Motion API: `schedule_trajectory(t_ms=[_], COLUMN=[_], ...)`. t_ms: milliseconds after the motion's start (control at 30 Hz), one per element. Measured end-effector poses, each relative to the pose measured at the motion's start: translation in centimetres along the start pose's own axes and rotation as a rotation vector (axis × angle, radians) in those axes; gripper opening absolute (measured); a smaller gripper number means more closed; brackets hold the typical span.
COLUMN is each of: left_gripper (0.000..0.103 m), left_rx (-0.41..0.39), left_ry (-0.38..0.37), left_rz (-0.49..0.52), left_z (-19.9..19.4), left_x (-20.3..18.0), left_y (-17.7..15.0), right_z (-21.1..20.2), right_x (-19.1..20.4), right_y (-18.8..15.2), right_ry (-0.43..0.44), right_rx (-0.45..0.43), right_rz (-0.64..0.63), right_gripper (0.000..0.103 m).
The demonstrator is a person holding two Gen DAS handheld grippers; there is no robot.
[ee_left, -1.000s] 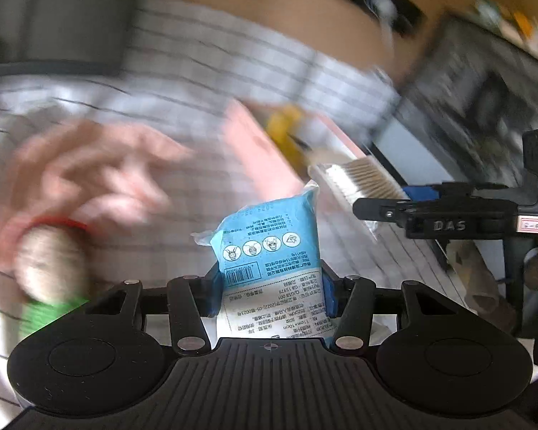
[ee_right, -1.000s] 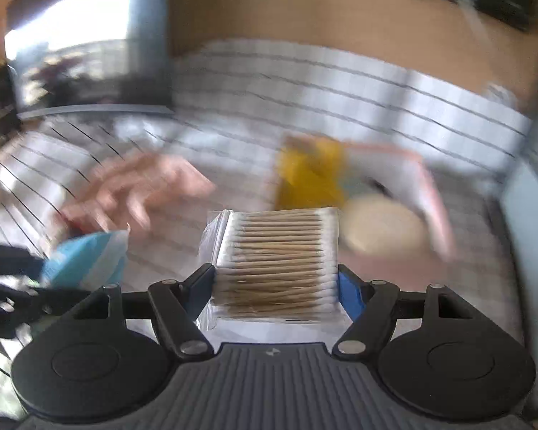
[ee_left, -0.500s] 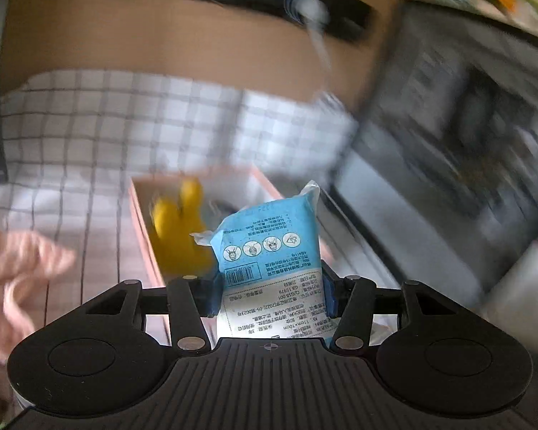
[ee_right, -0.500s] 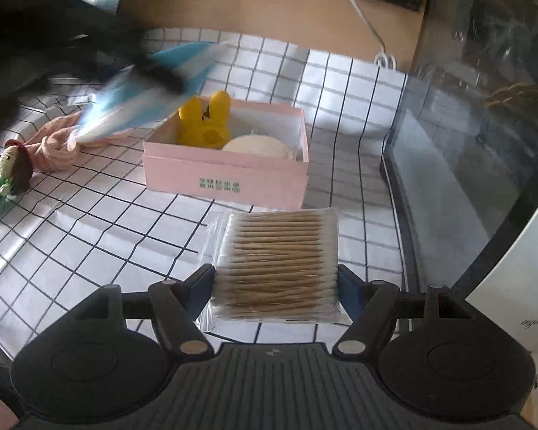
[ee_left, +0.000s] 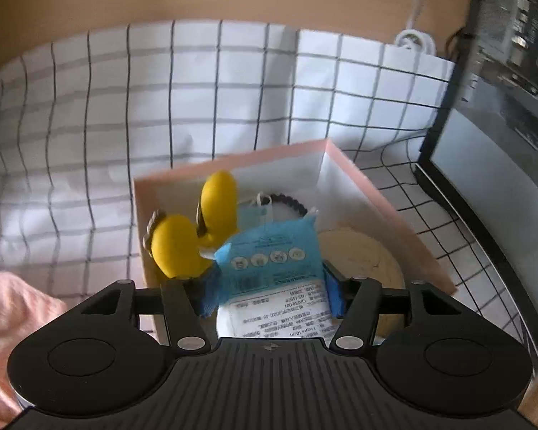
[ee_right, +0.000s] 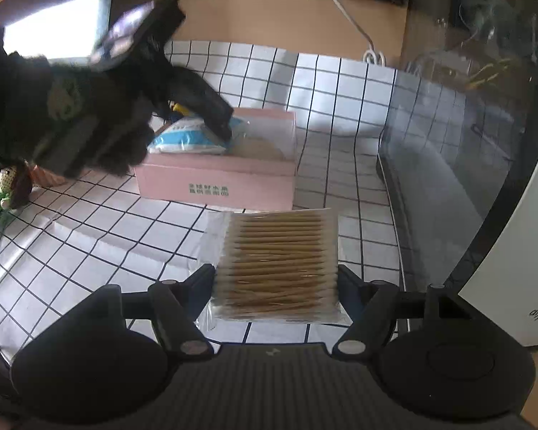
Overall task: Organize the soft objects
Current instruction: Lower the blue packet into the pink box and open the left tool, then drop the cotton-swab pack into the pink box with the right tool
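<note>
The left gripper [ee_left: 269, 294] is positioned over the open pink box [ee_left: 391, 200], which stands on the white tablecloth with a black grid [ee_left: 197, 107]. A blue-and-white packet [ee_left: 269, 265] sits between its blue pads [ee_left: 331, 294]. The jaws have just been opening, and the packet remains between them; whether the pads still press on it cannot be told from the frames. In the right wrist view the same packet [ee_right: 186, 136] lies at the box rim [ee_right: 215, 175] under the left gripper's fingertip [ee_right: 218, 125].

Contents of the box, as seen from the left wrist view:
- a yellow plush toy [ee_left: 193, 229] against the left wall, partly behind the packet;
- a blue face mask [ee_left: 256, 215] and a black beaded band [ee_left: 290, 200] towards the far wall;
- a round beige pad [ee_left: 362, 261] on the right side of the floor.

The right gripper [ee_right: 276, 283] is clamped on a clear packet of cotton swabs [ee_right: 276, 265], the pads pressing on both of its short sides. It hangs above the tablecloth, on the near side of the box and apart from it.

Other items: a peach-pink cloth [ee_left: 7, 315] lies on the tablecloth left of the box. A small crocheted doll with a green body [ee_right: 3, 193] lies at the left edge of the right wrist view. A dark glass-fronted appliance [ee_right: 466, 143] stands to the right of the box.
</note>
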State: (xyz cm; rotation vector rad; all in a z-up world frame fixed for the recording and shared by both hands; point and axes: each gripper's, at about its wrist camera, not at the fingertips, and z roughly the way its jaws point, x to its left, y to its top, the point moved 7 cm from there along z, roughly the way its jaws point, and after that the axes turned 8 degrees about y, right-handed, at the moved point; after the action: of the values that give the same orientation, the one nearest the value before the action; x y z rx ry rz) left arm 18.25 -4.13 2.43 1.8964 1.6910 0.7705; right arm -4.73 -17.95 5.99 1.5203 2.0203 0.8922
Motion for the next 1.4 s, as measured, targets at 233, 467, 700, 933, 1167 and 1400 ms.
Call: schedule_trajectory(t_ms=[233,467,700,933,1167,1400], left_gripper=[0.061,0.064,0.062,0.059,0.059,0.059], left_rx=[-0.022,0.023,0.063,0.029,-0.097,-0.08], left_ry=[-0.026,-0.08,-0.038,-0.098,-0.142,-0.171], left_rz=[0.071,0.065,0.086,-0.019,-0.083,-0.172], left_z=[-3.2,-2.2,0.0,-2.4,-7.2,-11.7], left_x=[-1.4,-0.7,2.8,4.3,5.8,7.4], left_y=[0.4,-0.3,-1.3,-1.8,-2.0,-6.3], right_z=[1.7,1.6,2.2,2.3,5.3,15.3], right_x=[0.3,1.1,2.1,2.7,1.0,0.3], right_y=[0.3,1.8,2.6,6.0,15.3,20.2], right_ry=[-0.002,-0.043,-0.052,0.013,0.049,-0.001], right_rx=[0.025,0.007,0.021,-0.001,-0.136,-0.143], right_rz=[0.016,-0.028,-0.054,-0.041,0.066,0.112], right_gripper=[0.072,0.072,0.072,0.072,0.072,0.094])
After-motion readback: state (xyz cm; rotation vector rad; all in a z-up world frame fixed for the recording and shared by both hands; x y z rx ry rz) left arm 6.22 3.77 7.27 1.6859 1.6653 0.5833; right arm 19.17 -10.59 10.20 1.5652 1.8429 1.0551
